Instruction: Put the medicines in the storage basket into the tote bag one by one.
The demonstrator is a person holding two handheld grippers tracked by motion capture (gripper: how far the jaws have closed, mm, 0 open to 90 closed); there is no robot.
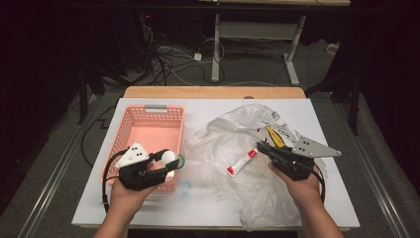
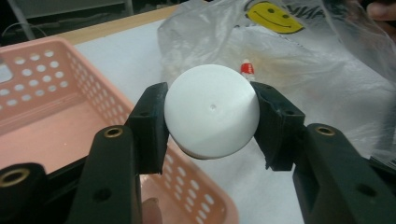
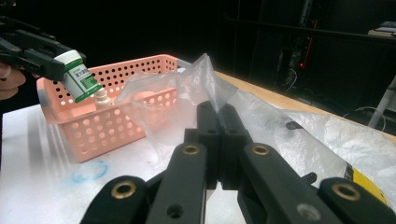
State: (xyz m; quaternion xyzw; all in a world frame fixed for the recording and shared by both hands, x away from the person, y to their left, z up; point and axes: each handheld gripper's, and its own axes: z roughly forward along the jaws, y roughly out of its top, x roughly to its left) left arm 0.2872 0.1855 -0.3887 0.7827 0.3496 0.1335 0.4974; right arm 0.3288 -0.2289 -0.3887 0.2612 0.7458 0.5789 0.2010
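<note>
1. Black jaws of the left gripper (image 2: 211, 126) stood nearest the lens in the left gripper view, clamped on a small white bottle (image 2: 211, 115) across its round base, one pad on each side.
2. Seen from the right gripper view, that bottle (image 3: 78, 76) was a white plastic one with a green label, tilted, its narrow capped end pointing down toward the pink basket (image 3: 116, 122).
3. From the high view, the bottle (image 1: 170, 157) hung over the basket's (image 1: 130, 130) right rim, near its front corner, and was not yet set inside.
4. The right gripper (image 3: 218, 122) had its jaws pressed together on a fold of the clear plastic bag (image 3: 275, 121), pinching the film and holding the bag's mouth up off the table (image 1: 208, 210).
5. Judged by looks, the bottle was light, rigid and smooth, so it could slip or twist if squeezed only at the curved base; a hold across the straight labelled body would be surer.
6. A small red-and-white tube (image 1: 241, 163) lay in the bag, flat, light and probably soft; it would best be pinched across its middle through the opening.
</note>
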